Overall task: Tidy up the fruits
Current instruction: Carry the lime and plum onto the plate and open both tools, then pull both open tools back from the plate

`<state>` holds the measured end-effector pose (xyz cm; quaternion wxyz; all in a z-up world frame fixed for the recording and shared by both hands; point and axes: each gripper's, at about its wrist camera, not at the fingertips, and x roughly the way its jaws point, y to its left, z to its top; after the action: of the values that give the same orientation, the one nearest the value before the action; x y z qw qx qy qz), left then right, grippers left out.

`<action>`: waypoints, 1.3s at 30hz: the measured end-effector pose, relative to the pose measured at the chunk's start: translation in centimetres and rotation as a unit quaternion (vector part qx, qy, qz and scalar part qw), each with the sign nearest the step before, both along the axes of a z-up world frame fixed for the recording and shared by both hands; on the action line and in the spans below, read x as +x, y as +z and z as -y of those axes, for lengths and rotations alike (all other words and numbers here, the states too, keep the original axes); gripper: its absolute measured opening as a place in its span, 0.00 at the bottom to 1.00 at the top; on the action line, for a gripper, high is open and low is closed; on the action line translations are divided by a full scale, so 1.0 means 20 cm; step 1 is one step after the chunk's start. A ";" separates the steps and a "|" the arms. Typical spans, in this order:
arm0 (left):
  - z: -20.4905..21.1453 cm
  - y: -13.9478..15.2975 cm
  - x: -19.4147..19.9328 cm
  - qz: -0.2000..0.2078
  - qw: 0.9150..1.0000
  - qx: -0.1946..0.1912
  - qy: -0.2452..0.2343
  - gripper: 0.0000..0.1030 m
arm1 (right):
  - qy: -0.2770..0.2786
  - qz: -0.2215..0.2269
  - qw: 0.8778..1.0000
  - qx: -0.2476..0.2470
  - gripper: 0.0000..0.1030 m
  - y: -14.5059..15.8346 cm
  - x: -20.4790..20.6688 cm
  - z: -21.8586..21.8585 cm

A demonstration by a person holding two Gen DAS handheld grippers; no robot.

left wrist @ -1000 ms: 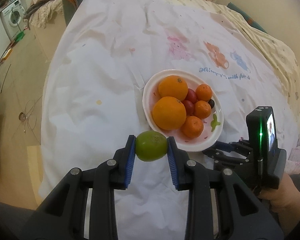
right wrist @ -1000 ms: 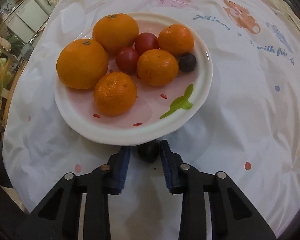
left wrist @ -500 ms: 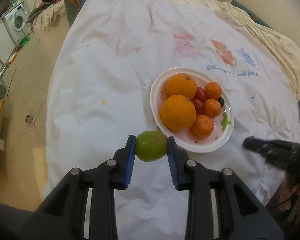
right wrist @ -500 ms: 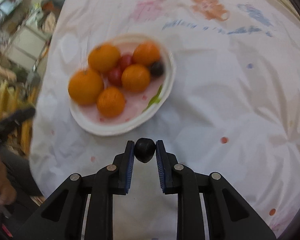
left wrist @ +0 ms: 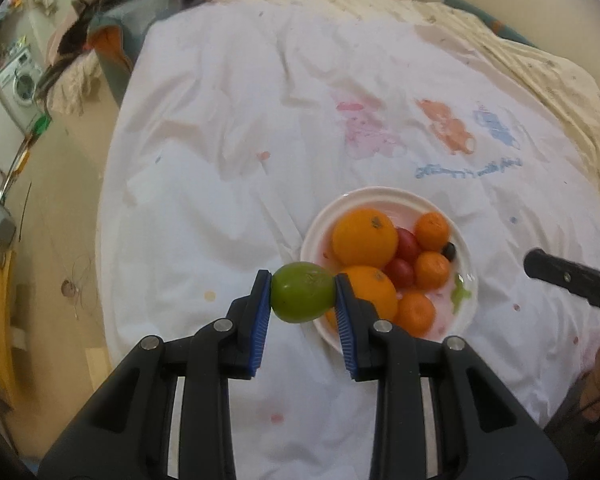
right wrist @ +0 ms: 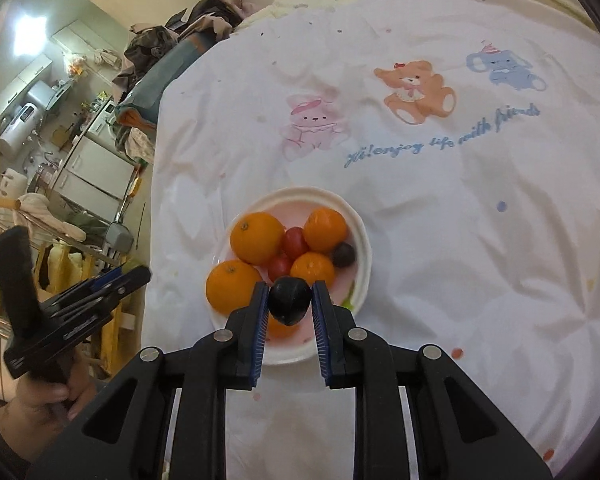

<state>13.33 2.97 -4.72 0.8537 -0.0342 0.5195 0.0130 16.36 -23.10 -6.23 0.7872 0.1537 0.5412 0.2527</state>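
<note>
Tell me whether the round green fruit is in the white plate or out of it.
Out. The round green fruit is clamped between the left gripper jaws, held at the near rim of the white plate, not resting among the oranges.

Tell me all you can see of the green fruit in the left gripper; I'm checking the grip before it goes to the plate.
The green fruit is round, smooth and yellow-green, with a faint scuffed patch on top. The left gripper is shut on it, a blue pad pressing each side, nothing else touching it. It appears held above the white cloth, overlapping the near-left rim of the plate of oranges in this view.
</note>
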 end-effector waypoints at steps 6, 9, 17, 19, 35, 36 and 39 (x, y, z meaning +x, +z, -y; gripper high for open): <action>-0.04 -0.15 0.17 -0.027 0.999 -0.021 0.015 0.26 | 0.020 -0.054 0.998 -0.023 0.22 -0.20 0.12 -0.04; -0.06 -0.22 0.22 -0.038 0.998 -0.038 0.021 0.26 | 0.025 -0.079 0.996 -0.020 0.22 -0.28 0.13 -0.07; -0.03 -0.29 0.27 -0.054 0.997 -0.057 0.010 0.26 | 0.028 -0.128 0.991 0.012 0.22 -0.37 0.15 -0.11; -0.01 -0.29 0.28 -0.052 0.997 -0.058 0.007 0.26 | 0.027 -0.130 0.991 0.009 0.22 -0.39 0.15 -0.11; 0.00 -0.34 0.30 -0.065 0.995 -0.080 0.018 0.72 | 0.024 -0.142 0.989 0.024 0.56 -0.39 0.15 -0.10; 0.00 -0.33 0.30 -0.063 0.994 -0.087 0.017 0.73 | 0.023 -0.140 0.990 0.028 0.59 -0.38 0.15 -0.10; 0.00 -0.29 0.30 -0.061 0.994 -0.090 0.014 0.73 | 0.025 -0.126 0.991 0.033 0.59 -0.33 0.15 -0.10</action>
<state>19.35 3.04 -10.56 0.8138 -0.1174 0.5688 -0.0199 19.29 -21.13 -12.75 0.7009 0.1962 0.6310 0.2685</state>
